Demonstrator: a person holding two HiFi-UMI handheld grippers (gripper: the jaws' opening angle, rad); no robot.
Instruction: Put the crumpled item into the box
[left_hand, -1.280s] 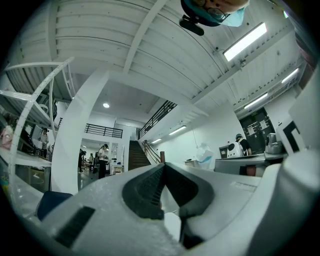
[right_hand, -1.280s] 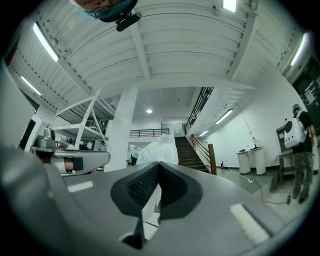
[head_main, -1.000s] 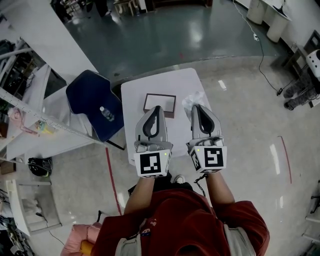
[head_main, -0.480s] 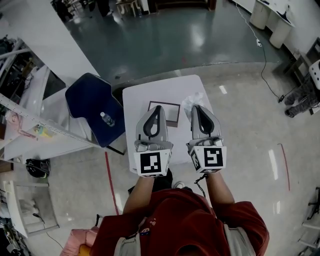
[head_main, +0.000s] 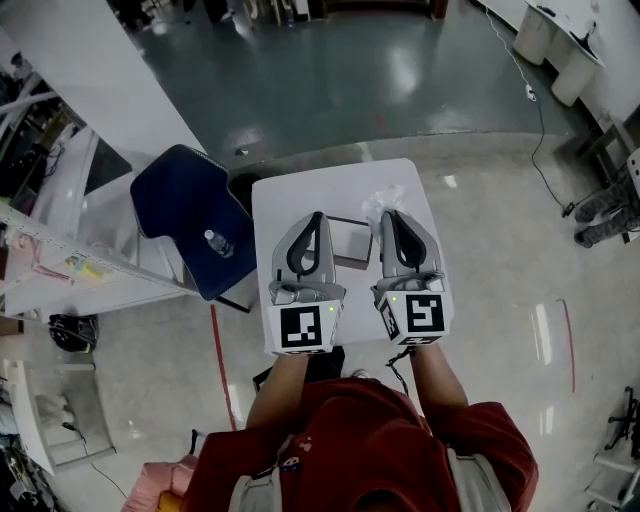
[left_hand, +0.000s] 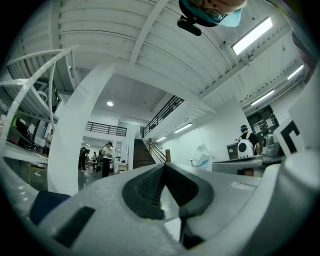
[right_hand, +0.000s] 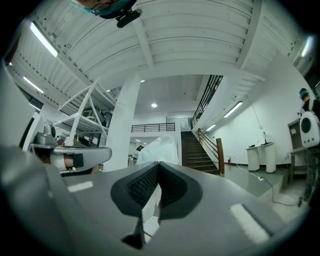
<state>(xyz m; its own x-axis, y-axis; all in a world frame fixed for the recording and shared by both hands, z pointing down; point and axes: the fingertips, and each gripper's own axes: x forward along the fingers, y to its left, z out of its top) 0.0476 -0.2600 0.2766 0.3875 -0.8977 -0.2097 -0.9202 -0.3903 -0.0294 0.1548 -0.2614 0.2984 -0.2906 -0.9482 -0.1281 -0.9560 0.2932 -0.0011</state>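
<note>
A small white table (head_main: 305, 195) stands in front of me. On it lies a shallow box (head_main: 351, 242) with a dark rim, partly hidden between my two grippers. The crumpled white item (head_main: 383, 200) sits at the table's right, just beyond the tip of my right gripper (head_main: 391, 214). My left gripper (head_main: 317, 216) hangs over the box's left edge. Both are shut with nothing in them. In the right gripper view the crumpled item (right_hand: 159, 149) rises just behind the shut jaws of the right gripper (right_hand: 159, 164). In the left gripper view it (left_hand: 202, 159) shows to the right of the left gripper (left_hand: 164, 166).
A dark blue chair (head_main: 185, 215) with a water bottle (head_main: 213, 242) on its seat stands left of the table. White shelving (head_main: 60, 250) runs along the far left. A red tape line (head_main: 222, 360) marks the floor, and white bins (head_main: 560, 40) stand at the top right.
The table and box have come closer under my grippers, so the box is now partly covered by them. Both grippers stay shut, side by side.
</note>
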